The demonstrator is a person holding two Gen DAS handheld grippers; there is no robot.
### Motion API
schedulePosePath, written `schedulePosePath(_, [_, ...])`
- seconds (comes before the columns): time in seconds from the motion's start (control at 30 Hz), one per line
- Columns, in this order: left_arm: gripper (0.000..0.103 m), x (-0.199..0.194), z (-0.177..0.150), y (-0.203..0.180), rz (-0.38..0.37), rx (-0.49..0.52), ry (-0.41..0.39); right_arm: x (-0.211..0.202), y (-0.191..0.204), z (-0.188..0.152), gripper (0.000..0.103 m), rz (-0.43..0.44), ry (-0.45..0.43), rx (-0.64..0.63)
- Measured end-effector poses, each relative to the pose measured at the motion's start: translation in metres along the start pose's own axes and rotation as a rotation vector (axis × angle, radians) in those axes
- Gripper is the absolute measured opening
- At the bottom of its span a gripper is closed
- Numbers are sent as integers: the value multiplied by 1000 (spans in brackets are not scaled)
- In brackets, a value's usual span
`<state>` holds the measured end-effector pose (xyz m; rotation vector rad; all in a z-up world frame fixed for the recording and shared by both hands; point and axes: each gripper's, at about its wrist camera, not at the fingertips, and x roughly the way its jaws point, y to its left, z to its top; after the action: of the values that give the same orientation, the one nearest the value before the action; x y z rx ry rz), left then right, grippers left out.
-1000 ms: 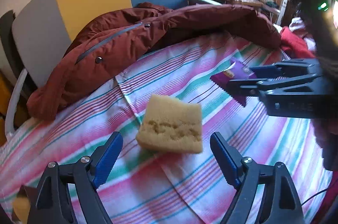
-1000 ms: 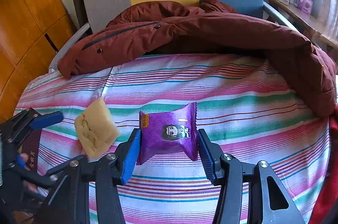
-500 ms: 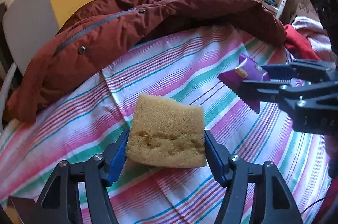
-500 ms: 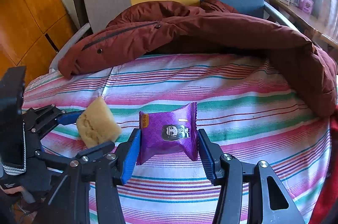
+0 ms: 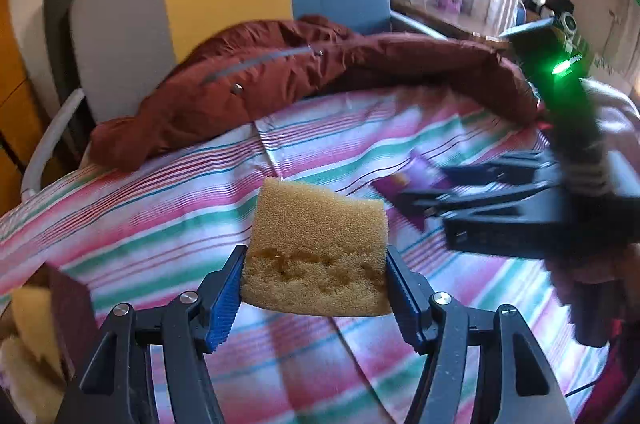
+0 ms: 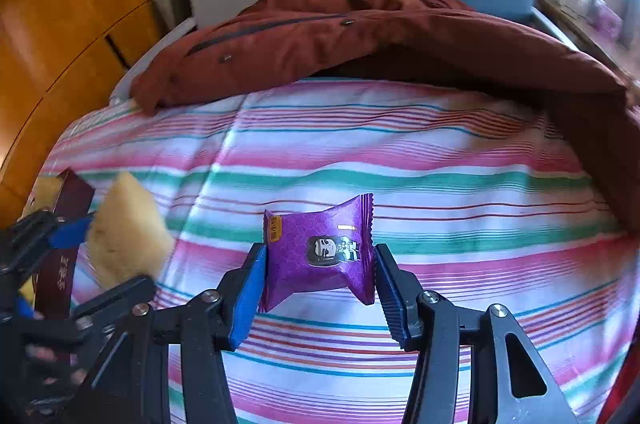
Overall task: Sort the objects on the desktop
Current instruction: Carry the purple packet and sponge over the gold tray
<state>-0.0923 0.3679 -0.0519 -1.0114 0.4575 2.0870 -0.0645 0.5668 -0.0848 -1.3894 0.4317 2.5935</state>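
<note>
Both pick-ups look done, and the step in hand is the carry toward wherever each thing is to be sorted. The left hand-held gripper point(image 5: 314, 282) has just been closing its jaws, and they now clamp the yellow sponge point(image 5: 316, 250) by its two side edges, blue pads pressed against the foam; the sponge appears lifted off the striped bedsheet point(image 5: 160, 224), though a corner may still graze it. The right hand-held gripper point(image 6: 318, 278) grips the purple snack packet point(image 6: 320, 252) by its two sides, and the packet stands upright between the pads above the sheet. The sponge is a thick squarish slab of coarse, open foam, with a darker ragged band of worn or stained pits across its front face; it should give readily under the pads. The packet is a glossy puffed pillow pouch with crimped serrated ends, a small cartoon face printed in the middle and an orange label at its upper left. At the far left edge lies a dark maroon box point(image 6: 66, 224), partly hidden; it may be a drop-off spot, though I cannot tell. The next move calls for keeping both grips firm while carrying each item clear of the other hand and of the rust-red jacket point(image 6: 360, 35) heaped at the head of the bed.
</note>
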Motion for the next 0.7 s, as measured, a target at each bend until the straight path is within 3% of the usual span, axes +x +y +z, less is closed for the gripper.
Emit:
schedulePosePath(0.27, [66,-38,-20,15,44,-74,-25,11,34,-8,54,21,23,-92])
schedulePosePath(0.7, [66,-75,-57,47,94,-158,-51,8,58,-14,54,63,34,-104])
